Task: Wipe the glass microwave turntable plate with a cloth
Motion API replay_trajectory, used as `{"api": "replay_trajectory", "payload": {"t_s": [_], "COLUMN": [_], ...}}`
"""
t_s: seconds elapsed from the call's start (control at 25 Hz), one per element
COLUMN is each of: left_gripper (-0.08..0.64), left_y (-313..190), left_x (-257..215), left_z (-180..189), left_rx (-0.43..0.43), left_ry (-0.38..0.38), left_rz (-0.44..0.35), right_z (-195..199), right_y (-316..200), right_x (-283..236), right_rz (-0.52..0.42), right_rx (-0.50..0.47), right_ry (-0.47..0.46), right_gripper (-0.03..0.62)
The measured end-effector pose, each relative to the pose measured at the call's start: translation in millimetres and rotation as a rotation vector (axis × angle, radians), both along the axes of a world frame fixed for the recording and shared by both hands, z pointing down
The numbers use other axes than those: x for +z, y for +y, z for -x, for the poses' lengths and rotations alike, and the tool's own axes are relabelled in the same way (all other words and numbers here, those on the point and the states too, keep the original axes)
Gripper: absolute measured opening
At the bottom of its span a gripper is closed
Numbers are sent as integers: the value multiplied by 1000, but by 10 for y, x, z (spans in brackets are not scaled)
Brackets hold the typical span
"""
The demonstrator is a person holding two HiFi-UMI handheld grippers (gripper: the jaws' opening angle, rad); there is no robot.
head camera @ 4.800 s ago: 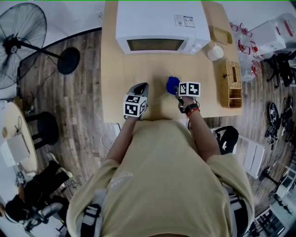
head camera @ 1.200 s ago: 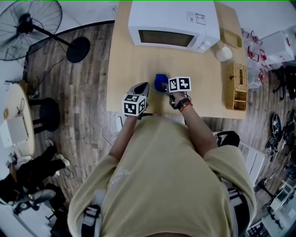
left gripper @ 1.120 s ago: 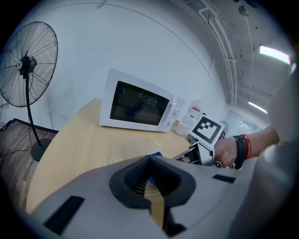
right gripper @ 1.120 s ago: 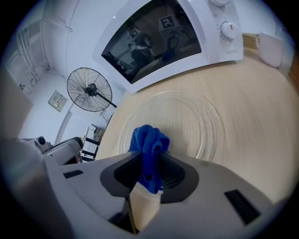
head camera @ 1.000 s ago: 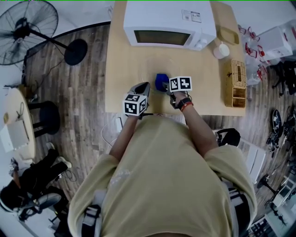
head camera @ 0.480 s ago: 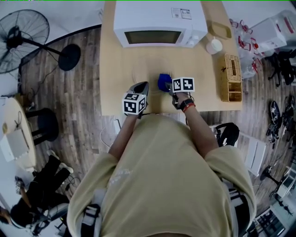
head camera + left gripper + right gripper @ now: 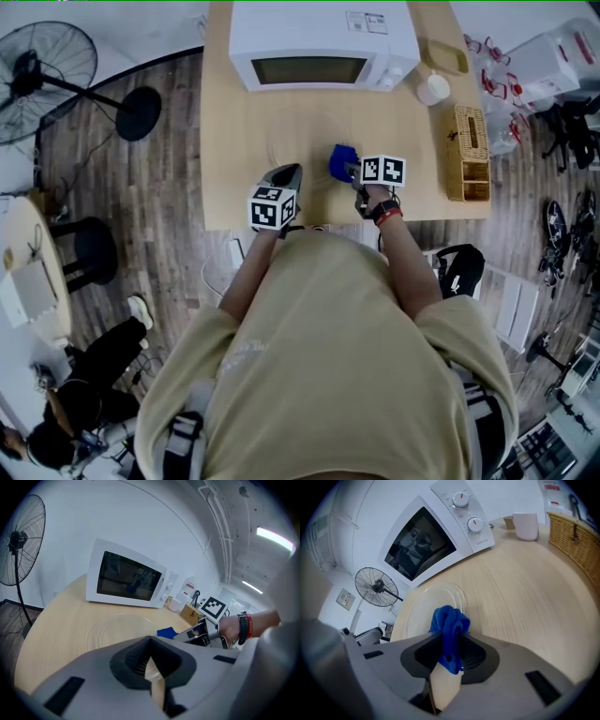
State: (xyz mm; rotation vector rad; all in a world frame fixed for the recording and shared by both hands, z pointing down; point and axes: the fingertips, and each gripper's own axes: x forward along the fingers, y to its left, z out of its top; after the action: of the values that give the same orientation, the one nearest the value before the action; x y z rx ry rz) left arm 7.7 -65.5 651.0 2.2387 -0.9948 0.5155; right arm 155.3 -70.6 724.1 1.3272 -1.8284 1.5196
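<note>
Still wiping. Pinches the blue cloth [image 7: 449, 620] tight in the right tool [image 7: 451, 646], with a soft bunch poking out past the tips. Has just slid that cloth to the right, away from the left tool [image 7: 150, 656] and toward the right side of the glass plate [image 7: 119, 627]. A second ago, held it closer to the plate's middle. Looks like one more stroke of a back-and-forth rub, so wiping is under way, not done.

Keeps the left tool in the same spot as before, at the near rim of the plate. Shows its jaws squeezed together there, seemingly on the rim, to stop the plate from sliding. Hard to be sure with glass so clear.

Finds the plate lying flat on the table [image 7: 234, 131], between the white microwave [image 7: 323, 37] and the table's front edge. Can barely make it out from above.

Means the right side gets its rub now. May leave the far part, by the microwave, and the bit at the left tool not reached yet. Cannot tell how clean the glass is. Next, probably best to sweep back to the left, pressing softly so the plate does not slip or tip.
</note>
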Motion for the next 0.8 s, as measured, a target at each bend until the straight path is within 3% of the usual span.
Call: {"api": "replay_trajectory", "payload": {"t_s": [0.4,0.8], "left_gripper": [18,18], "left_y": [152,165], "left_x": [34,-9], "left_z": [268,919], "left_rx": [-67,-238], "left_ry": [-11,-20], "left_rz": [4,-7], "right_z": [193,1318], "right_y": [2,6], "right_x": [-118,-358], "right_rz": [-11,-61], "right_rx": [-25,-259], "right_ry": [-19,-111], "right_gripper": [114,114]}}
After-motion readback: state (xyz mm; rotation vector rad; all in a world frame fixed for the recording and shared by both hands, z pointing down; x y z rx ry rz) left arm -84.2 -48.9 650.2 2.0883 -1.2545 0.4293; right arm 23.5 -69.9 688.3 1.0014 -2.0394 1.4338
